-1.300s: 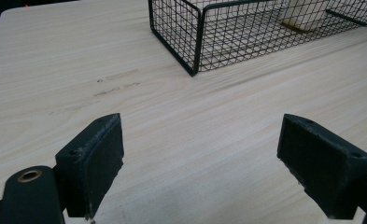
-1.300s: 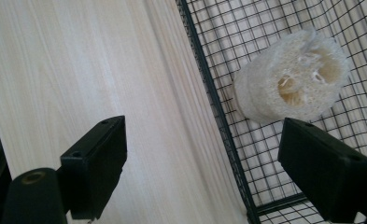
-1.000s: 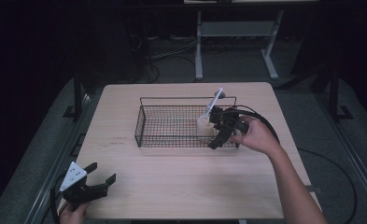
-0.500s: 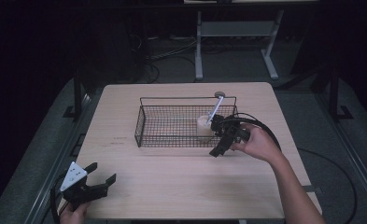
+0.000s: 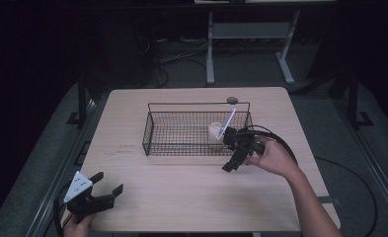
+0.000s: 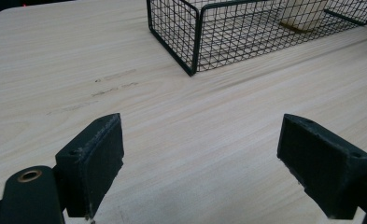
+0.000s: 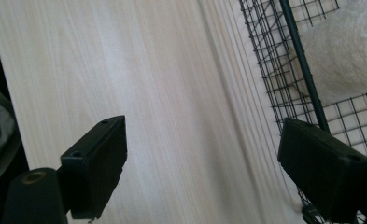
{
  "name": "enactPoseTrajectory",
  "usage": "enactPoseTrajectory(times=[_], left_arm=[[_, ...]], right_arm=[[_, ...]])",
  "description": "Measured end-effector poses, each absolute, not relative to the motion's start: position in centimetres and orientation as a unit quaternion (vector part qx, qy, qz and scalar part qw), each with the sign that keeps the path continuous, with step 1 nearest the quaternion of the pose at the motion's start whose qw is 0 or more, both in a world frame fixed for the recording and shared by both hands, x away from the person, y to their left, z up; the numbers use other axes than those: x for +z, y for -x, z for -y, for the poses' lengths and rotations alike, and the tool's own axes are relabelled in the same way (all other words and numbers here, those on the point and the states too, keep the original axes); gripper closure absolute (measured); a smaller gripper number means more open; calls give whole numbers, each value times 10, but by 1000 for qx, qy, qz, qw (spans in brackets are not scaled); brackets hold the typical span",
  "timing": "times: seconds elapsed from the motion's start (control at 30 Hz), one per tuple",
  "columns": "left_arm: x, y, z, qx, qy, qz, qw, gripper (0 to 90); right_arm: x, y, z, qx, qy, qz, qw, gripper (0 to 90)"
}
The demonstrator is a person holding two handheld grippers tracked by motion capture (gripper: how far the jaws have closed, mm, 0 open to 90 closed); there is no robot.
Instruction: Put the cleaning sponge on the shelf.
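Observation:
A black wire basket [image 5: 152, 133] stands in the middle of the wooden table [image 5: 181, 192]. Inside it, at its right end, sits a cream fluffy object [image 5: 214, 133], seen through the mesh as the fluffy object [image 7: 344, 56] and at the far end of the basket [image 6: 195, 42] as the object [image 6: 302, 16]. My right gripper [image 5: 233, 160] hangs open just outside the basket's front right corner, nothing between its jaws. My left gripper [image 5: 107, 190] rests open at the table's front left corner, holding nothing.
A small round dark disc [image 5: 232, 100] lies behind the basket near the table's far edge. A black cable [image 5: 280, 143] loops from the right gripper. Bare wood spans the front of the table between the two grippers. A metal stand [image 5: 211, 54] is on the dark floor beyond.
My right gripper has drawn back out of the basket, toward the front, and stands open outside it. The fluffy object stays in the basket. The left gripper has not moved.

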State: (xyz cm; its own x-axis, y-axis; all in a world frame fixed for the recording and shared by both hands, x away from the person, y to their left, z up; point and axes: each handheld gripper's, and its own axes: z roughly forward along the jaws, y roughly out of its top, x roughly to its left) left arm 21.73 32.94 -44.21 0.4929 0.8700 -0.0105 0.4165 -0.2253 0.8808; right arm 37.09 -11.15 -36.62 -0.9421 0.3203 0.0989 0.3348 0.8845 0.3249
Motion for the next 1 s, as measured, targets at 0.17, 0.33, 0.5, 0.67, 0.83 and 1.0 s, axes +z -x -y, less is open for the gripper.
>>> enactPoseTrajectory(times=[0.17,0.33,0.5,0.67,0.83,1.0], left_arm=[[-442,-217,-330,255,-739,-436,446,138],[-442,-217,-330,255,-739,-436,446,138],[-442,-217,-330,255,-739,-435,446,138],[-442,-217,-331,255,-739,-436,446,138],[-443,-217,-331,255,-739,-436,446,138],[-443,-217,-331,254,-740,-436,445,138]], right_arm=[[-368,-367,113,-181,169,969,21,153],[-372,-361,114,-178,166,970,19,153],[-377,-355,115,-183,164,969,22,152],[-380,-349,119,-186,166,968,20,153],[-385,-344,125,-187,168,968,16,153],[-392,-338,130,-183,173,968,18,155]])
